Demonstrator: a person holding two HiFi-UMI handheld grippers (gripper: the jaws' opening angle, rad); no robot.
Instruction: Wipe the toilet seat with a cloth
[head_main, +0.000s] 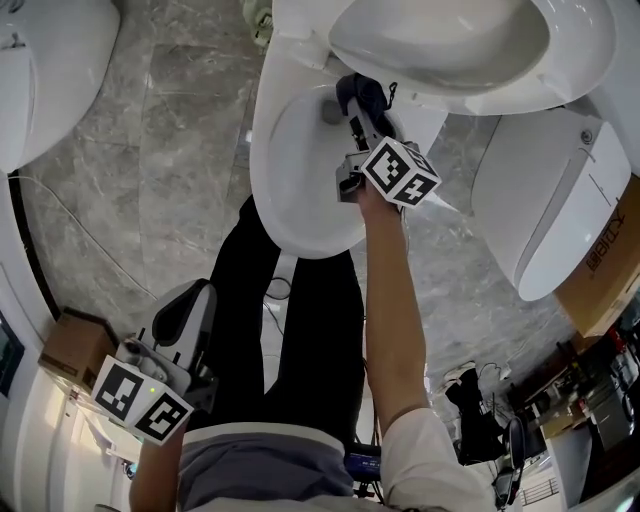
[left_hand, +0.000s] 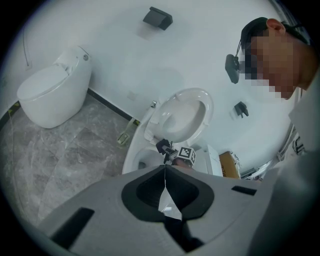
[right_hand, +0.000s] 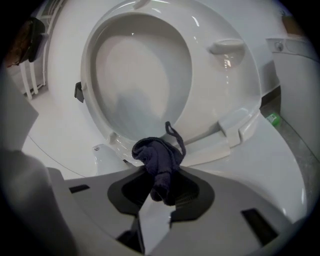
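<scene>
The white toilet stands with its seat (head_main: 560, 60) and lid tipped up; its bowl rim (head_main: 268, 190) lies below them in the head view. My right gripper (head_main: 356, 108) is shut on a dark navy cloth (head_main: 362, 95) over the back of the bowl. In the right gripper view the bunched cloth (right_hand: 156, 156) hangs in front of the raised seat ring (right_hand: 220, 85), near the hinge. My left gripper (head_main: 200, 296) is held low at the left, away from the toilet. Its jaws (left_hand: 164, 172) are shut with nothing in them.
A second white toilet (head_main: 555, 205) stands to the right and a third (left_hand: 50, 92) to the left, on a grey marble floor (head_main: 170, 130). Cardboard boxes (head_main: 72, 345) (head_main: 612, 262) sit at both sides. Cables and gear (head_main: 480, 400) lie near the person's black-trousered legs (head_main: 300, 320).
</scene>
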